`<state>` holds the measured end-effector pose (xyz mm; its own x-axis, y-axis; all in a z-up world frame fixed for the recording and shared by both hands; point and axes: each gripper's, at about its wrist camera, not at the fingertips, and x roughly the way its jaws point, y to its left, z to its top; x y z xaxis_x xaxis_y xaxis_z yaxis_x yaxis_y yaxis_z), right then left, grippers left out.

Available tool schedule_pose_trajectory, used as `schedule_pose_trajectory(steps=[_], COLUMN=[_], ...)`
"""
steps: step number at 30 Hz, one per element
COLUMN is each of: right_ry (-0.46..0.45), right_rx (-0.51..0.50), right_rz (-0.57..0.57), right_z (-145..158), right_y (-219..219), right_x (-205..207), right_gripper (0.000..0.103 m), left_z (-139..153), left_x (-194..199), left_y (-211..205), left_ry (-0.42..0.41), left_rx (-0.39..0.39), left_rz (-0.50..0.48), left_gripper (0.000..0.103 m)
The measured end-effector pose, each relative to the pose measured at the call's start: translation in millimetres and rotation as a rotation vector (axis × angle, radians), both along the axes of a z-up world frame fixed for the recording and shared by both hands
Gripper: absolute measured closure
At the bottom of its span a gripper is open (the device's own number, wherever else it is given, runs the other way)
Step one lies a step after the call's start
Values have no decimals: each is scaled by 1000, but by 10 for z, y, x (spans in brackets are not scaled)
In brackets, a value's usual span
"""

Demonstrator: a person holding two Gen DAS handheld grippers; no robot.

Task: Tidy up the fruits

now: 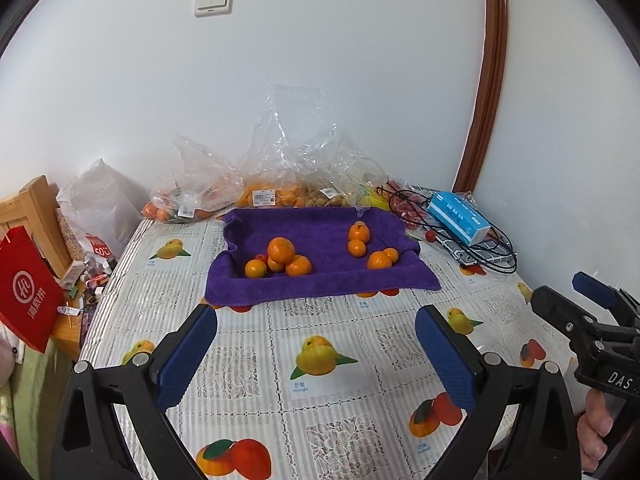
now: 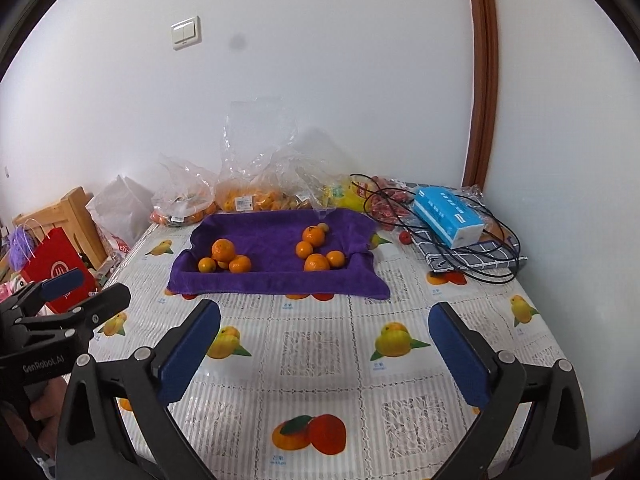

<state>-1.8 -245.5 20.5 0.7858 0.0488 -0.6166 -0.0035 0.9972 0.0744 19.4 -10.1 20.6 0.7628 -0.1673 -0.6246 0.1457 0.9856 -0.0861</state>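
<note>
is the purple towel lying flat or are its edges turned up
Edges turned up: the purple towel forms a shallow tray, its left and right sides raised around the oranges, its front edge draped flat on the table.

So the purple towel-lined tray [image 1: 320,276] sits mid-surface on the fruit-print tablecloth [image 1: 320,360]. In it, one cluster of small orange mandarins [image 1: 280,260] lies left, another bunch of mandarins [image 1: 368,246] right, well apart. Behind the tray, clear plastic bags of fruit [image 1: 260,184] line the wall. To the right, a blue tissue pack [image 1: 458,218] rests on tangled black cables [image 1: 492,256]. Off the left edge hangs a red paper bag [image 1: 26,292].
</note>
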Motion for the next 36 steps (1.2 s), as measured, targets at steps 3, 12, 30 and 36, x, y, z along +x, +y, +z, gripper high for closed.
schedule_pose_trajectory(steps=[3, 12, 30, 36], right_ry=[-11, -25, -43, -46], right_rx=[12, 9, 0, 7], right_rz=[-5, -14, -23, -25], right_z=[22, 48, 70, 67], right_y=[-52, -122, -142, -151], right_x=[-69, -181, -219, -216], right_gripper=[1, 1, 1, 1], left_z=[19, 61, 70, 66], left_x=[-31, -108, -125, -125], left_y=[-17, -103, -82, -82], left_ry=[-2, -13, -15, -14], left_rx=[5, 29, 20, 18], left_rz=[7, 9, 13, 13], left_gripper=[2, 2, 2, 2])
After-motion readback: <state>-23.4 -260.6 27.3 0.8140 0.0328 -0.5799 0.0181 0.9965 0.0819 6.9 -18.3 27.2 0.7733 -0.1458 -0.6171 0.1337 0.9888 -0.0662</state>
